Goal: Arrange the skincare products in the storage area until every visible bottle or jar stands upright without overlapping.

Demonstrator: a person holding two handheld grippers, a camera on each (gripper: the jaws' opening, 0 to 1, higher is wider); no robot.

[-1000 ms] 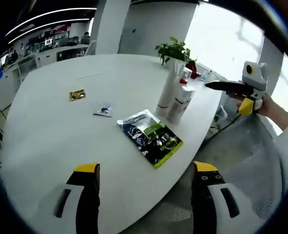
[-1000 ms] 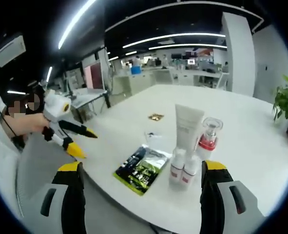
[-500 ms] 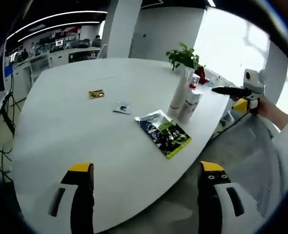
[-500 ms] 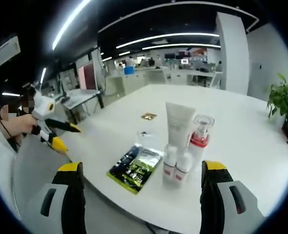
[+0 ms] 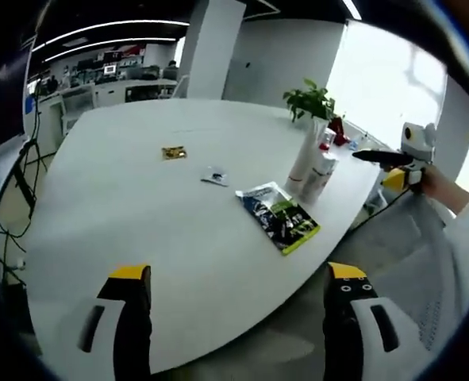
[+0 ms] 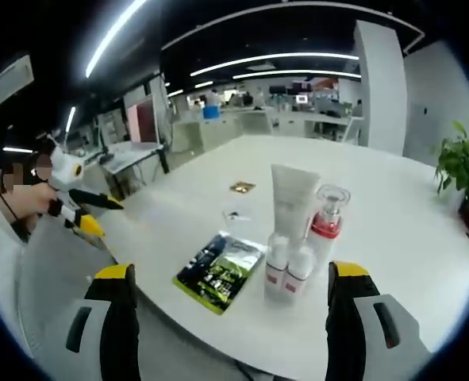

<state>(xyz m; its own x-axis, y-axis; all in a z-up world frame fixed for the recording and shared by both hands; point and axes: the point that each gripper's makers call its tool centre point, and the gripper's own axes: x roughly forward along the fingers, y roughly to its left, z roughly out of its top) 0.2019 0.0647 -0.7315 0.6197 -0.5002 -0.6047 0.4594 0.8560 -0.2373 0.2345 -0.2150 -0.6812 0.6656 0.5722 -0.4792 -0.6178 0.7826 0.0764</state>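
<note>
While I hold both off the near edge of the white desk (image 6: 424, 238), my left hand-held gripper (image 5: 230, 317) and right hand-held gripper (image 6: 226, 317) have their jaws spread wide, released, with nothing between them.

From the right gripper view, the skincare products stand upright in a tight cluster near the desk edge: a tall white tube (image 6: 294, 198), a clear pump bottle (image 6: 328, 218) with a red collar just beside it, and two small white bottles (image 6: 288, 271) in front, side by side. I cannot tell whether they touch. A dark green packet (image 6: 218, 271) lies flat just left of them. Farther back lie a small sachet (image 6: 236, 214) and a gold sachet (image 6: 242, 187), well apart. A plant (image 6: 460, 167) stands at the far right.

From the left gripper view, the cluster (image 5: 313, 163) sits beside the packet (image 5: 280, 217).
</note>
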